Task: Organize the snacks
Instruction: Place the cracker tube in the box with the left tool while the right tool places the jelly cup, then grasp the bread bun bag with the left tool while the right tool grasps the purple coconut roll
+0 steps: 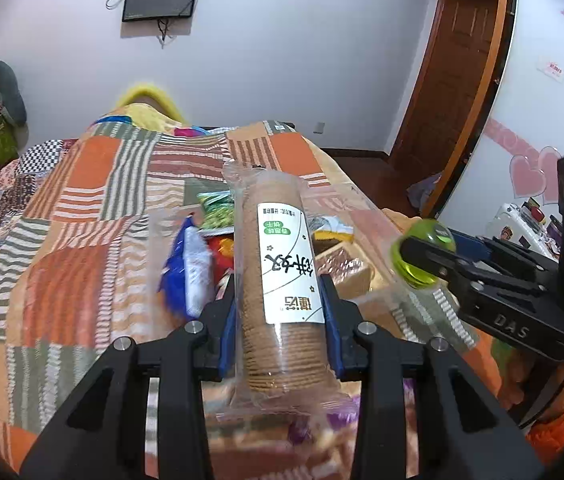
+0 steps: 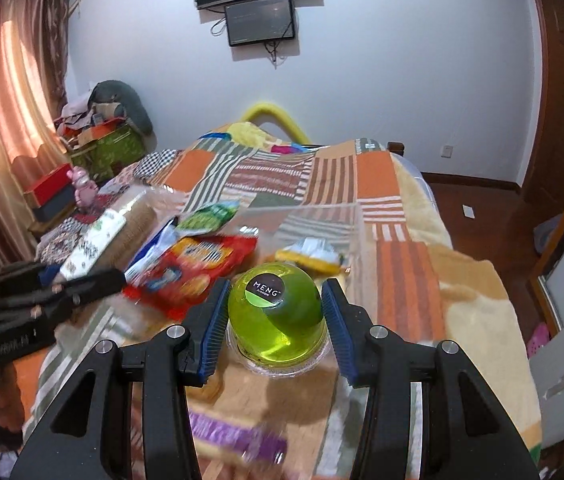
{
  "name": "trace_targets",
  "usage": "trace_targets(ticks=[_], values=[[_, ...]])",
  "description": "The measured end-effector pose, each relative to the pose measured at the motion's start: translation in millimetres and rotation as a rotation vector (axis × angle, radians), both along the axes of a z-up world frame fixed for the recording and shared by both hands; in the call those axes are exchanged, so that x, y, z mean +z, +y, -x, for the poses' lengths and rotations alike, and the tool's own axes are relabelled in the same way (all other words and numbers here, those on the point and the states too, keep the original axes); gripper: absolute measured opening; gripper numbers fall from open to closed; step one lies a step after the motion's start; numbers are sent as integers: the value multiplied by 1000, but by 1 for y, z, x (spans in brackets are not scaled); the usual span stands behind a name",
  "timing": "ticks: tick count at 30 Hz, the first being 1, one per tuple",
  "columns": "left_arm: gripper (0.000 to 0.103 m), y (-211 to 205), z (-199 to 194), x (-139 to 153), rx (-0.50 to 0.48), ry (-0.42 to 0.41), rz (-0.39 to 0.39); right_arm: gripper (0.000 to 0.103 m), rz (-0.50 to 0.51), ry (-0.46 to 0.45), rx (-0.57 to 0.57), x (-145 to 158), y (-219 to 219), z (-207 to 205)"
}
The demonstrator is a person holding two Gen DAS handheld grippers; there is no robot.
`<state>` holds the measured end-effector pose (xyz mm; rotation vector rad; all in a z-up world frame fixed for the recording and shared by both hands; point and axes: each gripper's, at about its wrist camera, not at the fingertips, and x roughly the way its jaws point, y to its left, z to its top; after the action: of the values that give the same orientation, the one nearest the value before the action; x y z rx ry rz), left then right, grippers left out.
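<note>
Left wrist view shows my left gripper (image 1: 282, 312) pinching the biscuit sleeve (image 1: 277, 276) across its width, blue pads pressed on both sides. Its long axis runs straight ahead, away from me, in line with the fingers, and it is raised above the patchwork quilt (image 1: 93, 208). Beneath and beyond it lies the clear plastic tray (image 1: 366, 208), already holding a blue packet (image 1: 189, 268), a green packet (image 1: 215, 210) and a yellow-and-white packet (image 1: 332, 230).

Right wrist view shows my right gripper (image 2: 277, 320) with the green jelly cup (image 2: 277, 320) between its pads, dome end facing forward. The left pad looks to touch the cup, but I see a sliver of gap at the right pad, so I cannot tell whether the grip is firm. The tray (image 2: 322, 210) lies just ahead and slightly left, with a red snack bag (image 2: 193, 268) lying to its left.

I judge the tray sits between my two hands, the right one slightly nearer its open space, so the cup likely goes forward and down, the sleeve laid lengthwise.
</note>
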<state>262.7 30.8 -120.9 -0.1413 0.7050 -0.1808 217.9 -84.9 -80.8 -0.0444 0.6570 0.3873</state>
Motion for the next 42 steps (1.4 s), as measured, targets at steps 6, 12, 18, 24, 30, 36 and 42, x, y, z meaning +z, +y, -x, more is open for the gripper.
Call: trace_targets(ticks=[6, 12, 18, 24, 30, 36, 42], values=[[36, -16, -32, -11, -14, 17, -13, 43, 2, -5, -23, -2, 0, -29], [36, -23, -61, -17, -11, 33, -25, 43, 21, 17, -32, -11, 0, -53], [36, -27, -63, -16, 25, -3, -41, 44, 5, 77, -39, -22, -4, -69], [45, -25, -45, -10, 20, -6, -56, 45, 29, 55, -42, -11, -6, -53], [63, -19, -8, -12, 33, -15, -88, 46, 16, 30, -1, 7, -15, -35], [64, -17, 20, -35, 35, 45, -96, 48, 29, 32, 38, 5, -20, -8], [64, -22, 14, -65, 33, 133, -64, 49, 25, 85, 60, -14, -25, 13]])
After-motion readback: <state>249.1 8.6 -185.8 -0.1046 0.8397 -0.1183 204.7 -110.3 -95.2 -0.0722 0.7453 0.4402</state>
